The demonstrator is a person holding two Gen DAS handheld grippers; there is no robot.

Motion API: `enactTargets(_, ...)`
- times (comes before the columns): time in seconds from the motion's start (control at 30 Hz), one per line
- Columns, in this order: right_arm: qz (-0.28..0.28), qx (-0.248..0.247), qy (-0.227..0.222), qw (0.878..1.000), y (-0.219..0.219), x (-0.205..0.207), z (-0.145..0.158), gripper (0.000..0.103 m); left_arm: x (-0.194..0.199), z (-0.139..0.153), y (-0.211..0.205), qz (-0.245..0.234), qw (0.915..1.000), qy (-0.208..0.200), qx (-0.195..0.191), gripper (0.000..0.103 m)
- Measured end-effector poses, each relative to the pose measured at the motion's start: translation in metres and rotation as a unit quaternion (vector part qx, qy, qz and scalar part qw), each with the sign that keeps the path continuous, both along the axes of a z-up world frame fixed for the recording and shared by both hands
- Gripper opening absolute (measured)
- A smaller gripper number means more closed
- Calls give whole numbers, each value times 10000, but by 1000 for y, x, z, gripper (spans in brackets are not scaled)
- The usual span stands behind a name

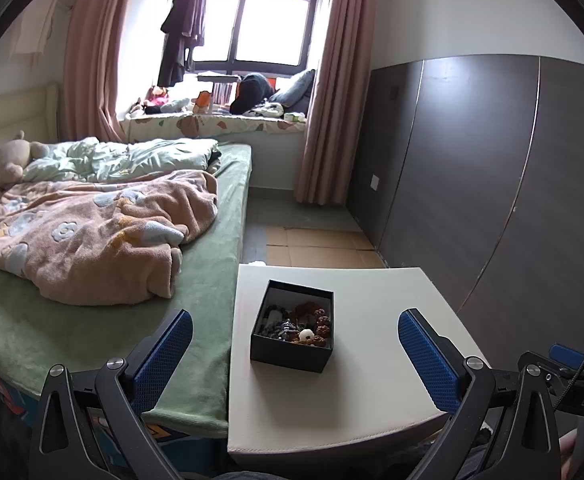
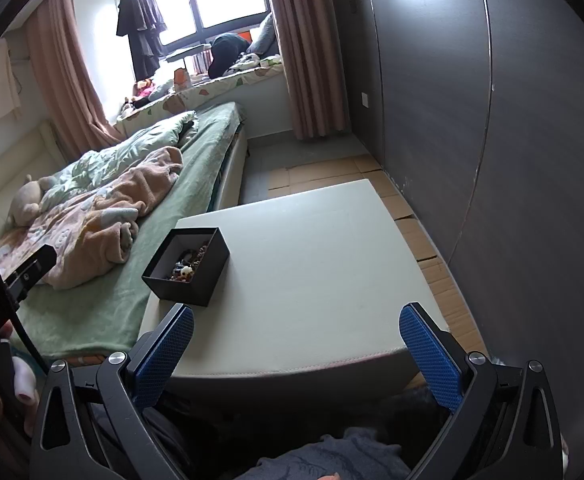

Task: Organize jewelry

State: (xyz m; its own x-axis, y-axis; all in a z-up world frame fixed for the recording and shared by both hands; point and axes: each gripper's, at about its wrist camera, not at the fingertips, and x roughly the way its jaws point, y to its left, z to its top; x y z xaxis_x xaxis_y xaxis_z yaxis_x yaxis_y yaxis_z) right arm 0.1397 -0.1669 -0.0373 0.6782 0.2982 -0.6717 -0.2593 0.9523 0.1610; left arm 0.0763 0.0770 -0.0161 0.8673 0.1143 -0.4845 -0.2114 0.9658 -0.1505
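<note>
A small open black box [image 1: 292, 354] stands on a white table [image 1: 371, 380]. It holds a pile of jewelry [image 1: 297, 326]: brown beads, dark bead strands and a white piece. My left gripper [image 1: 293, 330] is open and empty, held back from the box near the table's front edge. In the right wrist view the box [image 2: 188, 266] stands at the table's [image 2: 311, 280] left side with the jewelry [image 2: 186, 266] inside. My right gripper [image 2: 295, 328] is open and empty, at the table's near edge, right of the box.
A bed [image 1: 104, 240] with a green sheet and a pink blanket adjoins the table's left side. A dark wardrobe wall [image 1: 511, 180] runs along the right. Cardboard sheets [image 1: 315, 246] lie on the floor beyond the table. The other gripper's body [image 1: 571, 372] shows at lower right.
</note>
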Motion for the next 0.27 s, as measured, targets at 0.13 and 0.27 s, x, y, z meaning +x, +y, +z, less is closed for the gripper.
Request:
enactTargets(0.13, -22, 25, 22, 10000, -1, 0, -1, 103, -1, 0, -2, -22, 10000, -13, 68, 103)
enactTargets(0.27, -51, 16, 46, 10000, -1, 0, -2, 103, 0, 0, -4, -26, 9999, -25, 120, 103)
